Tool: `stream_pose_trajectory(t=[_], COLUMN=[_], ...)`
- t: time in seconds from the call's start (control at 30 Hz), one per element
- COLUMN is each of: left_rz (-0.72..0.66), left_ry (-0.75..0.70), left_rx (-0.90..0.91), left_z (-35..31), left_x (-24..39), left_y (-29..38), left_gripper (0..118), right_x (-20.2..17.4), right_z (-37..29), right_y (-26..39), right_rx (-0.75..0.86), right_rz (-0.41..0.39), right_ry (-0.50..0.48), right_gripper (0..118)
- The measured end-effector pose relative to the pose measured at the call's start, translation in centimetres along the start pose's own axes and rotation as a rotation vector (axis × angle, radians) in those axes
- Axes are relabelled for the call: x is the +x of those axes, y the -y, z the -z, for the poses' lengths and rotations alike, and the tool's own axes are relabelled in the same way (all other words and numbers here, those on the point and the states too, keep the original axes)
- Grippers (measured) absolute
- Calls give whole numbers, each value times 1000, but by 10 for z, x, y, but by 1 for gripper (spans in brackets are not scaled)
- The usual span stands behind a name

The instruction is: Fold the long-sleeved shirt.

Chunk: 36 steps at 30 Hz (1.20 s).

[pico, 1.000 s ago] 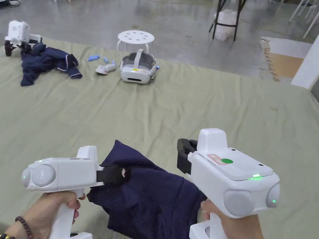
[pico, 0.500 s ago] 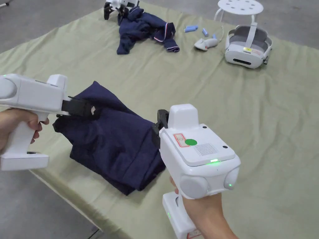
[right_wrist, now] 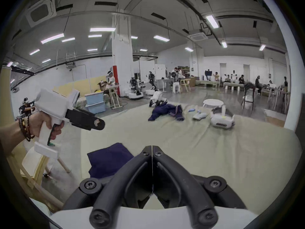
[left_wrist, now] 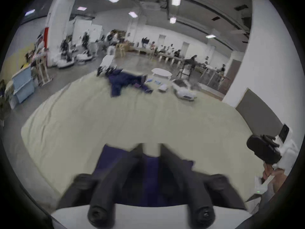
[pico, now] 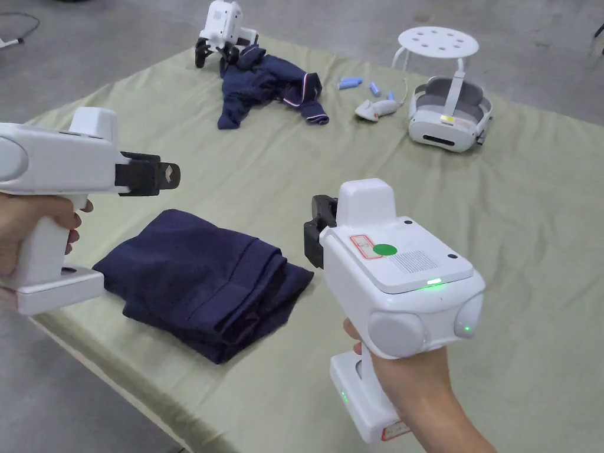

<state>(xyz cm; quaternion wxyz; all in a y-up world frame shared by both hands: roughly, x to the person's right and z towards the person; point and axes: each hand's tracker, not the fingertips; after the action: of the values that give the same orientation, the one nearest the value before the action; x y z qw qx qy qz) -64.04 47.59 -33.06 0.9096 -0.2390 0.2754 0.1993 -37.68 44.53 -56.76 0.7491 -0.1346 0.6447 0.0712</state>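
Two grippers above folded shirt (pico: 200, 283)

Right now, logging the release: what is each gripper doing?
Left gripper: open, holding nothing.
Right gripper: jaws shut, holding nothing.

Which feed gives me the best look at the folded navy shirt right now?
The head view: the whole folded navy shirt lies unobstructed on the green sheet, layers visible at its edge. The right gripper view catches one corner behind its own jaws; the left gripper view shows blurred patches between its jaws.
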Motion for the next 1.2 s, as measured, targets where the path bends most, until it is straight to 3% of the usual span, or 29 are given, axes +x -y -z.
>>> stream_pose_trajectory(t=[0.03, 0.07, 0.13, 0.27, 0.4, 0.6, 0.7, 0.77, 0.9, 1.03, 1.2], left_rz=[21, 53, 100, 203, 204, 222, 299, 330, 321, 389, 345], left_ry=[13, 39, 109, 98, 148, 142, 78, 51, 136, 82, 92], left_rx=[31, 68, 124, 250, 389, 474, 581, 624, 586, 565, 550], left_z=[-8, -15, -27, -54, -70, -53, -45, -40, -32, -26, -26], left_x=[23, 51, 111, 225, 323, 432, 477, 497, 513, 520, 520], left_y=[-5, -12, -24, -35, -23, 25, 63, 89, 127, 161, 192], left_gripper=[7, 4, 4, 4, 4, 4, 4, 4, 4, 4, 4], right_x=[9, 20, 42, 95, 143, 197, 214, 221, 221, 210, 201], right_z=[-16, -33, -74, -168, -269, -386, -419, -435, -456, -465, -462], right_y=[-11, -22, -43, -69, -80, -55, -22, 2, 41, 70, 97], right_rx=[10, 28, 65, 154, 222, 265, 277, 271, 277, 271, 244], right_rz=[-17, -27, -29, -33, -33, -51, -63, -54, -22, -42, -40], right_ry=[27, 60, 113, 251, 434, 681, 788, 815, 862, 884, 900], right_gripper=[0, 0, 0, 0, 0, 0, 0, 0, 0, 0, 0])
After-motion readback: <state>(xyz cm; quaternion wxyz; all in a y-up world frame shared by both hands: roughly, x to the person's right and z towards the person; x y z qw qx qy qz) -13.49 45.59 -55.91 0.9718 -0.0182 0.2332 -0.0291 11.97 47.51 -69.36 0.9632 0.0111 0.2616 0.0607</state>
